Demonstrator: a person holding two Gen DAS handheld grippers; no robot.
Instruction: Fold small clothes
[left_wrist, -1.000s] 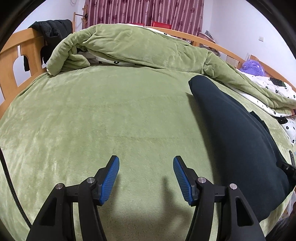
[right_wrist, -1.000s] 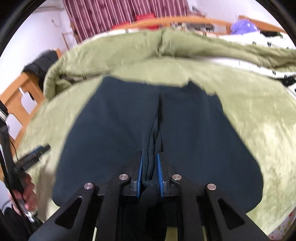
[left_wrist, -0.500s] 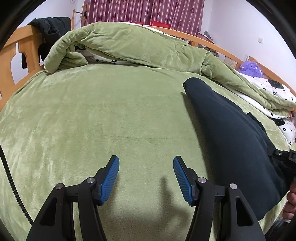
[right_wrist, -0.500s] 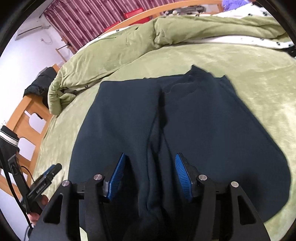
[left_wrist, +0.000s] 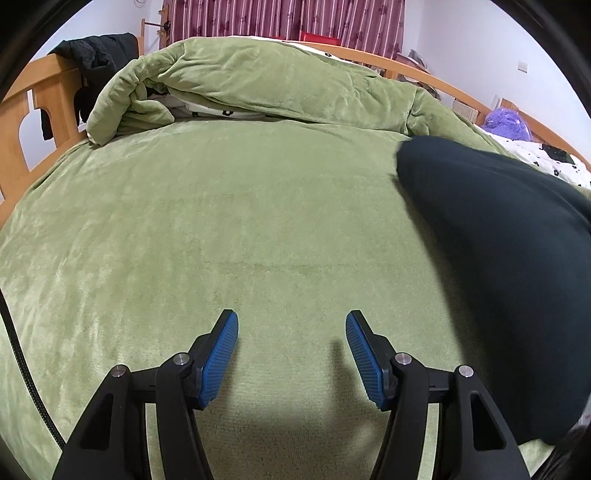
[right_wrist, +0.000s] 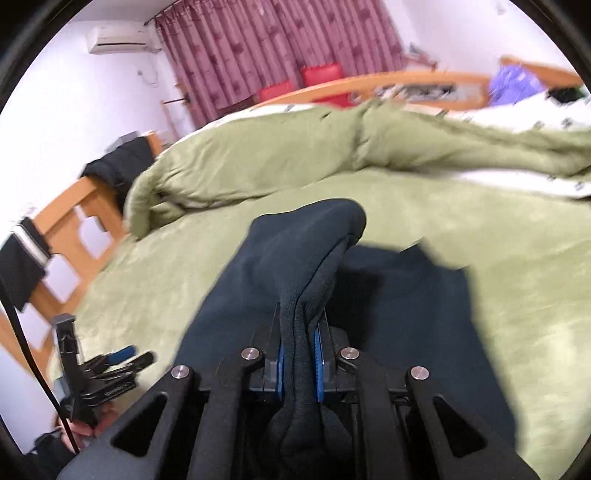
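A dark navy garment (right_wrist: 280, 258) lies on the green bed blanket (left_wrist: 221, 221). My right gripper (right_wrist: 300, 319) has its jaws closing, and the blue pads press on a bunched middle fold of the garment. That fold is raised off the bed into a ridge, while the rest of the cloth (right_wrist: 424, 295) lies flat to the right. In the left wrist view the garment (left_wrist: 498, 258) rises at the right. My left gripper (left_wrist: 291, 321) is open over bare blanket, left of the garment, with nothing between its fingers. The right wrist view shows the left gripper (right_wrist: 122, 360) held by a hand (right_wrist: 85, 424) at lower left.
A rolled green quilt (left_wrist: 258, 81) runs across the back of the bed. The wooden bed frame (left_wrist: 40, 110) stands at the left with black clothing (left_wrist: 103, 44) draped over it. A purple plush (left_wrist: 506, 123) sits at the far right. Maroon curtains hang behind.
My right gripper opened over the garment, then closed again on its middle fold and rose, pulling the cloth up into a ridge. The left gripper stayed open in place.
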